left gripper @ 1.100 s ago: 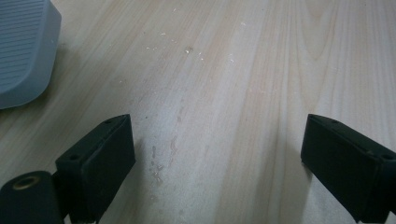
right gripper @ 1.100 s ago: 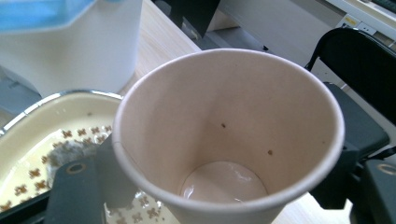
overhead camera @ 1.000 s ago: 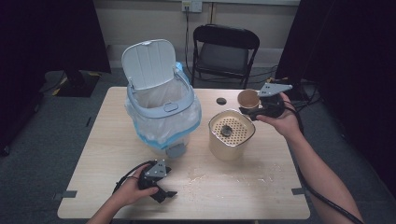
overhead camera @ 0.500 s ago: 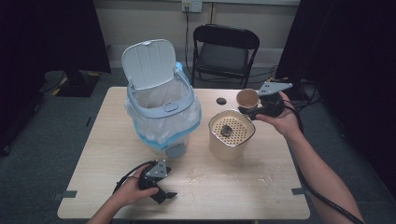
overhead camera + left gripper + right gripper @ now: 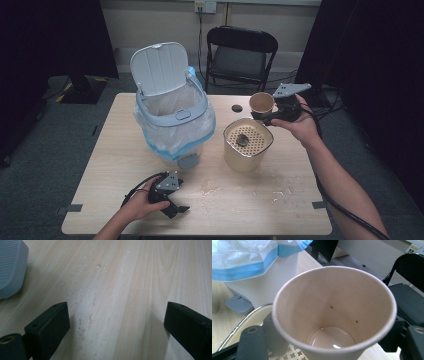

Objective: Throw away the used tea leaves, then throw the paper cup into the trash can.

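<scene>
My right gripper (image 5: 262,115) is shut on a tan paper cup (image 5: 261,102) and holds it in the air just behind a beige container (image 5: 247,150) topped by a perforated strainer. In the right gripper view the cup (image 5: 334,312) sits between the jaws of the right gripper (image 5: 324,340), with a little pale liquid at its bottom. A dark lump (image 5: 242,140) lies on the strainer. My left gripper (image 5: 175,209) rests on the table near the front edge. In its own view the left gripper (image 5: 116,322) stands open over bare wood.
A white pedal bin (image 5: 172,120) with a blue-edged liner and raised lid stands at the table's left middle, its grey pedal (image 5: 10,267) facing the front. A small black disc (image 5: 236,108) lies behind the container. Crumbs (image 5: 215,187) dot the wood. A black chair (image 5: 240,55) stands beyond the table.
The right hand with the cup has shifted only very slightly. The left gripper has stayed where it was.
</scene>
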